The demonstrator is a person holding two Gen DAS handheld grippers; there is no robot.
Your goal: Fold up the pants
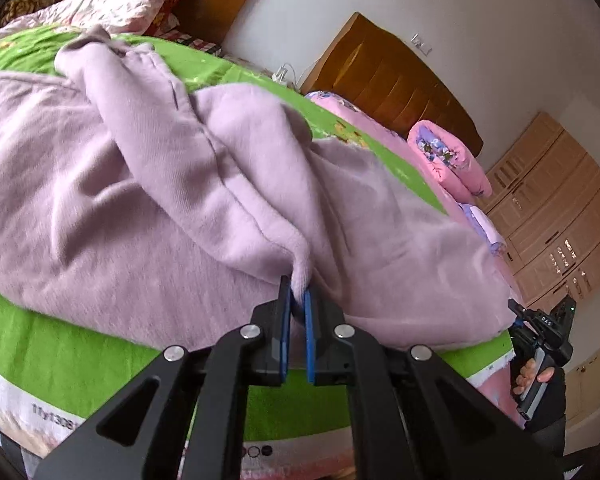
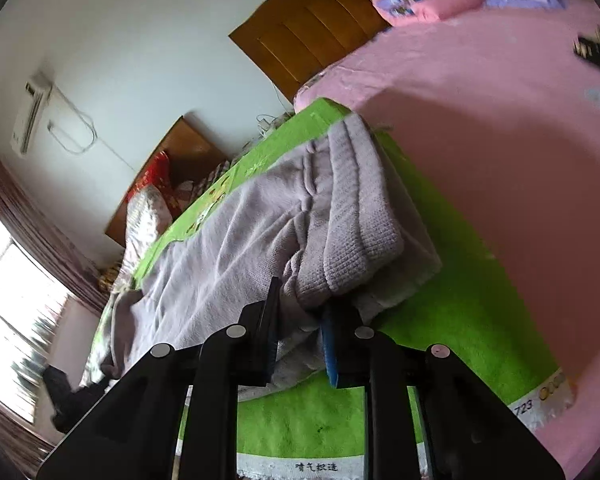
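Pants (image 1: 148, 184) (lilac knit) lie rumpled on the green mat (image 1: 40, 344) ahead of both tools. My left tool (image 1: 299, 300) pinches a fabric edge between its pads; my right tool (image 2: 300, 316) clamps the ribbed waistband. I judge folding barely begun, with smoothing and every fold remaining. Far leg ends are out of view.

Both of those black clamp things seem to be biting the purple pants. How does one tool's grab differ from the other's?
The left tool pinches a thin point of pants fabric, its blue pads nearly touching; the right tool holds a thick bunch at the ribbed waistband, so its pads stand wider apart. The left tool's piece is smooth fleece; the right tool's is ribbed knit. Both grip the same lilac pants, which lie on the green mat.
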